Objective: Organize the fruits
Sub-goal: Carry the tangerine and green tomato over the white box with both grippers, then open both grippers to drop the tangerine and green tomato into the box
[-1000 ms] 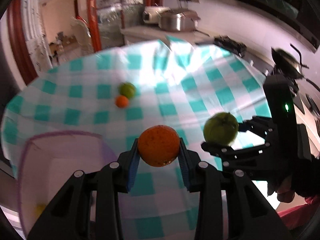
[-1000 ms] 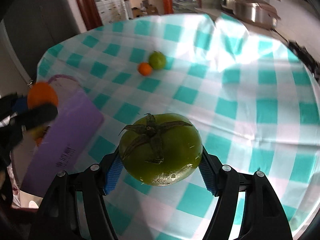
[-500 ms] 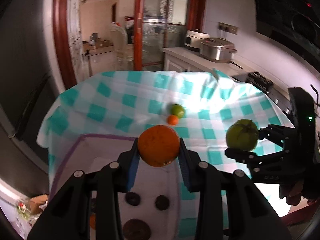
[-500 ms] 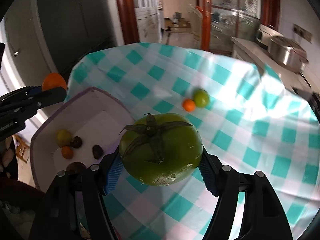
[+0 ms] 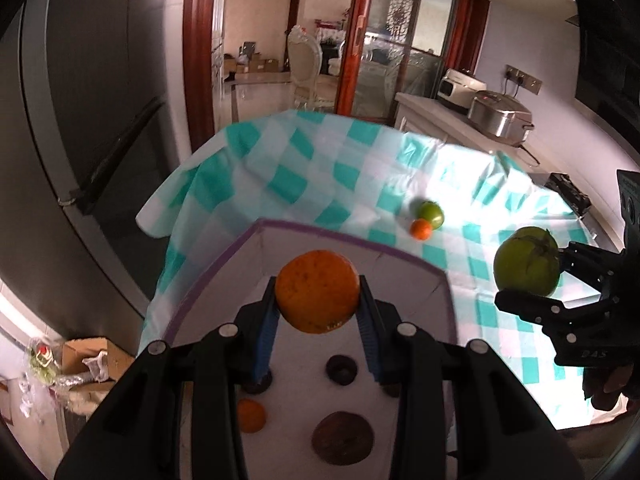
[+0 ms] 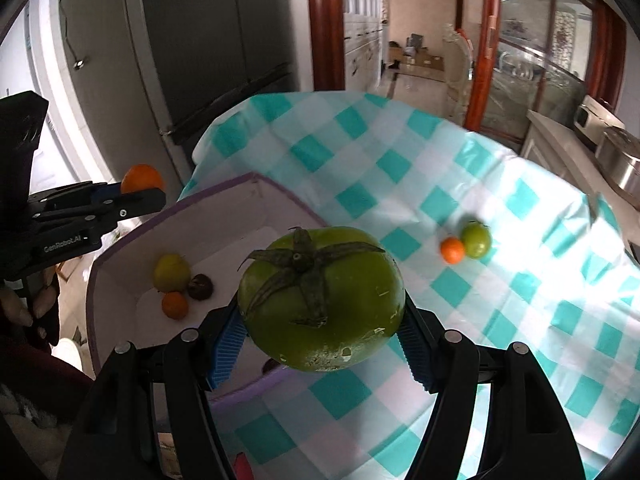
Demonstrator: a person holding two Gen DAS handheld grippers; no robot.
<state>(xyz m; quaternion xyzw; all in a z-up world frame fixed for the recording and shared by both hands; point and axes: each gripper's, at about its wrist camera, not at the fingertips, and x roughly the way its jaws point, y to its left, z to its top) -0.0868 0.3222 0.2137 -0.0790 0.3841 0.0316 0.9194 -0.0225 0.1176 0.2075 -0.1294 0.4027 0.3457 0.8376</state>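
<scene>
Carrying Two Fruits Above a Box on a Checked Cloth

A table is covered by a teal-and-white checked tablecloth (image 5: 304,168). A dark fridge (image 6: 208,40) is seen at the left, a doorway with red-brown frames at the far side, and a counter with a metal cooker (image 5: 500,116) at the right. A white box with a purple rim (image 5: 320,232) sits at the near left of the table; small orange, yellow and dark fruits lie inside it. Far right of the box, a small orange fruit (image 6: 453,250) and a small green fruit (image 6: 476,239) lie touching on the cloth.

Both grippers are held tilted downward above the table. An orange (image 5: 317,291) is pinched by the left gripper (image 5: 318,322) above the box. A green tomato (image 6: 322,298) is clamped between the blue pads of the right gripper (image 6: 320,344), over the box's near right rim, stem upward.
</scene>
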